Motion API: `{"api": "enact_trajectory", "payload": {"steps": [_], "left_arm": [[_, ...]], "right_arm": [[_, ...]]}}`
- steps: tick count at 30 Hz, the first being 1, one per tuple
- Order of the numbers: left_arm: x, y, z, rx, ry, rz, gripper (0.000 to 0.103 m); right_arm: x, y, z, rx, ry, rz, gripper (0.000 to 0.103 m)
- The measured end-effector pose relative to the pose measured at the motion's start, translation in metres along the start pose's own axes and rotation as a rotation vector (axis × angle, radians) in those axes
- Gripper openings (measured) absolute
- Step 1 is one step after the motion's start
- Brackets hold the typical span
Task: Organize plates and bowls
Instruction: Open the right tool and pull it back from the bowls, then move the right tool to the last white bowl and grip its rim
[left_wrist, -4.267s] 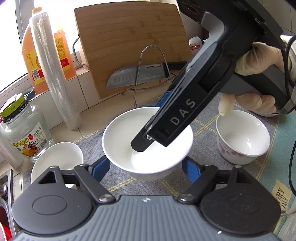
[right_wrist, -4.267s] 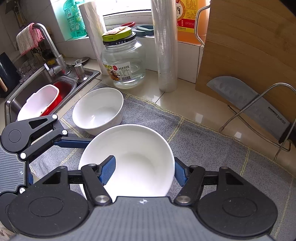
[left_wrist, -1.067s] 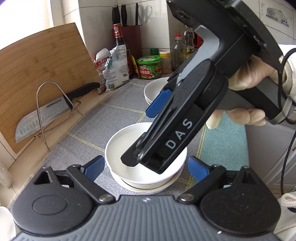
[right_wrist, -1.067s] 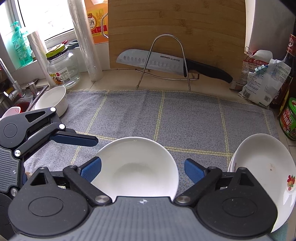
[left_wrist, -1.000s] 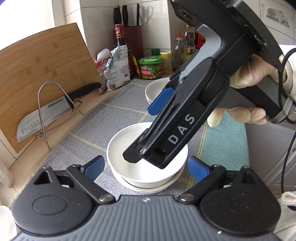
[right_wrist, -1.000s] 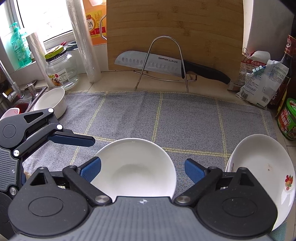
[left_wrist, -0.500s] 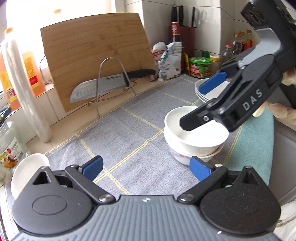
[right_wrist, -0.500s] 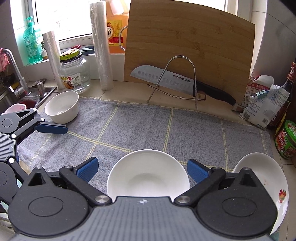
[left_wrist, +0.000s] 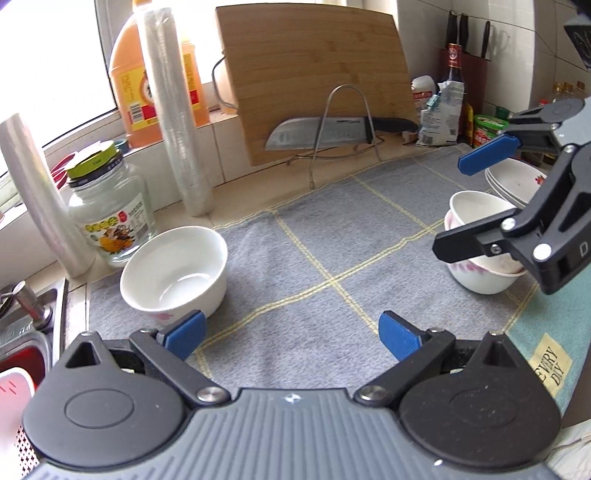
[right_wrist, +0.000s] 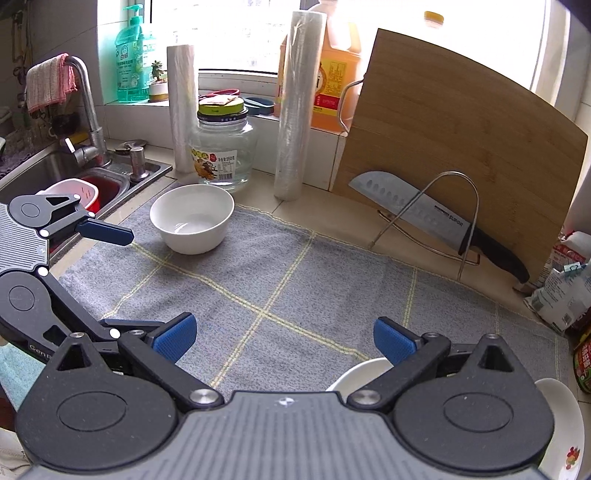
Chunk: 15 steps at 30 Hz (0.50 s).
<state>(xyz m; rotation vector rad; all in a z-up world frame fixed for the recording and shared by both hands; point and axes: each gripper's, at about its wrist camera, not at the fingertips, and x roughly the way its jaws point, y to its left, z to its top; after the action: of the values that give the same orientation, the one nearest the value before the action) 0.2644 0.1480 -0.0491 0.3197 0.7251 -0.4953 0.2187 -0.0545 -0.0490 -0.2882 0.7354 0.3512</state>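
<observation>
A lone white bowl (left_wrist: 173, 271) sits on the grey mat (left_wrist: 314, 258) at the left, beside the glass jar; it also shows in the right wrist view (right_wrist: 192, 218). At the right, two white bowls are stacked (left_wrist: 476, 240), with a stack of plates (left_wrist: 513, 181) just behind. My left gripper (left_wrist: 290, 334) is open and empty over the mat's near edge. My right gripper (right_wrist: 284, 338) is open and empty; the bowl stack's rim (right_wrist: 364, 373) peeks below its right finger. In the left wrist view the right gripper (left_wrist: 469, 203) hangs in front of the bowl stack.
A bamboo cutting board (left_wrist: 314, 74) and a knife on a wire stand (left_wrist: 332, 134) are at the back. A glass jar (left_wrist: 107, 214), wrap rolls (left_wrist: 173, 118) and an oil jug (left_wrist: 151, 70) line the left. The sink (right_wrist: 70, 177) is at far left. Bottles and packets (left_wrist: 447, 107) crowd the back right.
Both grippers have pulled back from the bowl stack and turned left. The stack has slid out from between the right fingers. The lone bowl has come closer in both views.
</observation>
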Motion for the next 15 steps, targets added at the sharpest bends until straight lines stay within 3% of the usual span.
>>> {"api": "enact_trajectory", "payload": {"steps": [5, 15], "left_arm": [[0.001, 0.051, 0.003, -0.065, 0.022, 0.004, 0.100], [0.017, 0.110, 0.025, -0.041, 0.036, -0.041, 0.100]], "right_arm": [[0.014, 0.027, 0.015, -0.006, -0.023, 0.000, 0.103], [0.053, 0.074, 0.026, 0.020, -0.017, -0.031, 0.103]]}}
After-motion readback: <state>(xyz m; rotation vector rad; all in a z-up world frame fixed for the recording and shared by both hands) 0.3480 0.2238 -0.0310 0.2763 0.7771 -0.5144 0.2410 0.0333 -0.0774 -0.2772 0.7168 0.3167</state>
